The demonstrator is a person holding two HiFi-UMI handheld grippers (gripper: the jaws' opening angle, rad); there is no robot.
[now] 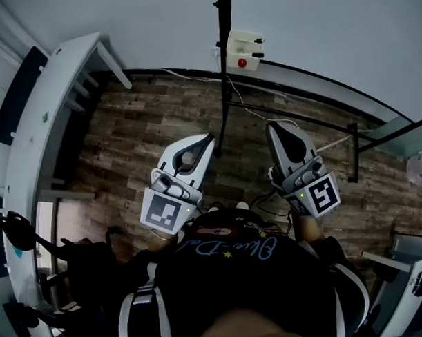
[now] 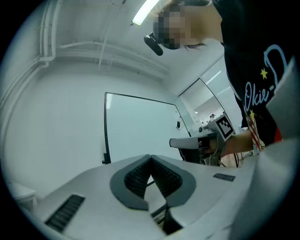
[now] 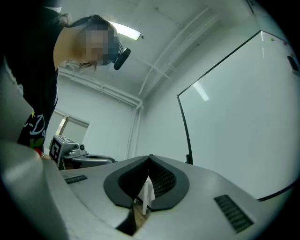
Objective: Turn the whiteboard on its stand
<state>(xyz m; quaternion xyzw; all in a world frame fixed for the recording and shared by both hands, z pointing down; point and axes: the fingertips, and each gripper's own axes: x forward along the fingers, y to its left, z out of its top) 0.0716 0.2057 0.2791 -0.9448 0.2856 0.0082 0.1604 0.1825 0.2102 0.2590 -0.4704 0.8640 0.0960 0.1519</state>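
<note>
Whiteboard [image 2: 140, 133] fills mid-frame, untouched; left gripper [image 1: 208, 138] and right gripper [image 1: 270, 128], both clenched on nothing, aim at it, probably to push.

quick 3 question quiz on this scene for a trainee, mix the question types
1. True or false: the left gripper is clamped on the whiteboard.
2. The right gripper has its jaws: A) wide apart; B) together, holding nothing; C) closed on a marker pen.
3. Fill in: the floor looks like brown ____ planks.

Key:
1. False. The left gripper is shut on nothing, and the whiteboard stands apart from it.
2. B
3. wood
</note>
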